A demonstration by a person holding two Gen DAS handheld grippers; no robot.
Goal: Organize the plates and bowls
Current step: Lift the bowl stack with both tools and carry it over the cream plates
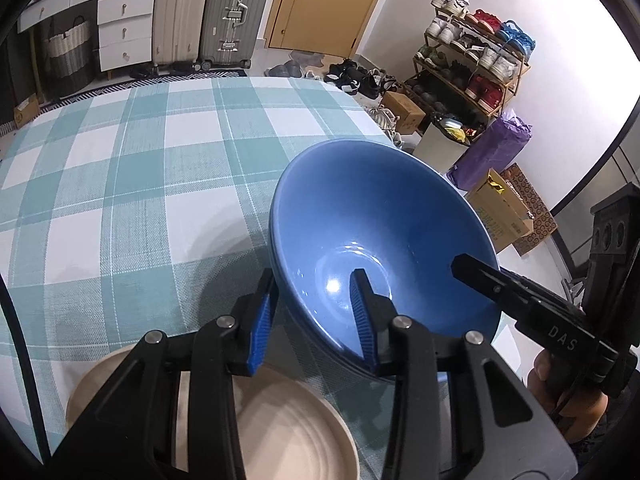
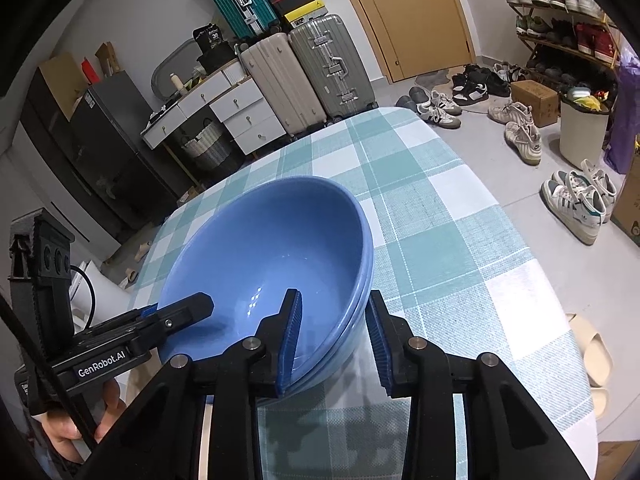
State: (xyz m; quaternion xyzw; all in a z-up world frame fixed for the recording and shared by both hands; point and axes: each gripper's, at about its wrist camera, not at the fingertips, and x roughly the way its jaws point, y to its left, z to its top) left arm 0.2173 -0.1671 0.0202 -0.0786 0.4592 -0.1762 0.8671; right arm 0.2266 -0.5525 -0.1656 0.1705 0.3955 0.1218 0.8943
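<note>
Though the left gripper [image 1: 316, 312] hides much of the beige plate [image 1: 280, 432], its jaws straddle the blue bowl's [image 1: 380, 216] rim above the checked tablecloth [image 1: 120, 168]. The right gripper [image 2: 334, 336] straddles the opposite rim (whether either pinches is unclear).

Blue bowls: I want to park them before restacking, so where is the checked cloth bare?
Bare cloth runs from the blue bowls out to the far table edge near the suitcases. In the right wrist view it is also bare beyond the bowls, toward the shoes. It is crowded at the near edge, where the beige plate lies under the left gripper.
</note>
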